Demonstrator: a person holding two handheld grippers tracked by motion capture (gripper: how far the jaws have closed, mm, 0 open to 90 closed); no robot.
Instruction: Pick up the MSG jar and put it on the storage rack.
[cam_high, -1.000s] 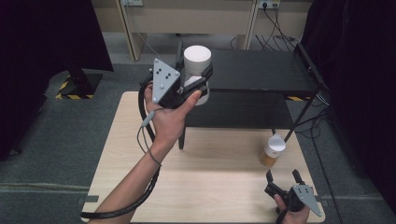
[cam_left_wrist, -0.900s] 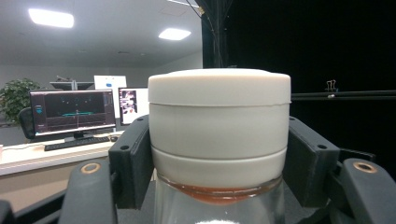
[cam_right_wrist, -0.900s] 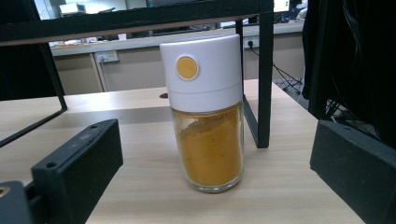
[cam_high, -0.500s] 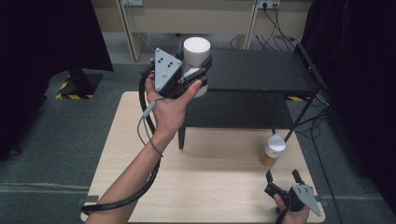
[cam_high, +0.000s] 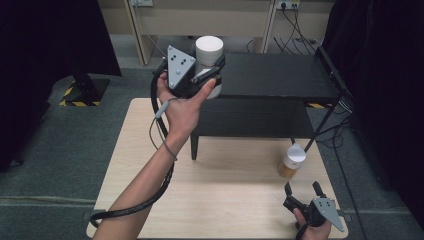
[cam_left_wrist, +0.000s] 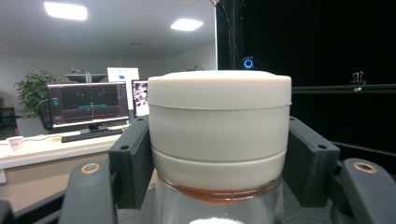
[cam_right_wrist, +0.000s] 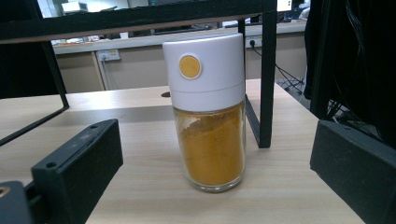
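While my left gripper (cam_high: 212, 75) clamps the white-capped jar (cam_high: 209, 50) over the black shelf (cam_high: 280, 75), my right gripper (cam_high: 303, 189) gapes; a spice jar (cam_high: 291, 161) stands at its twelve o'clock.

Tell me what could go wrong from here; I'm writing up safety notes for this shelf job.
1. The left gripper clamps the white-capped jar by its cap, with the glass body hanging below. If the cap is loose, the body could drop.
2. The jar is in the air at the edge of the black shelf; set down too near that edge, it might tip off.
3. The right gripper sits open close to the yellow spice jar; a careless push could topple it.
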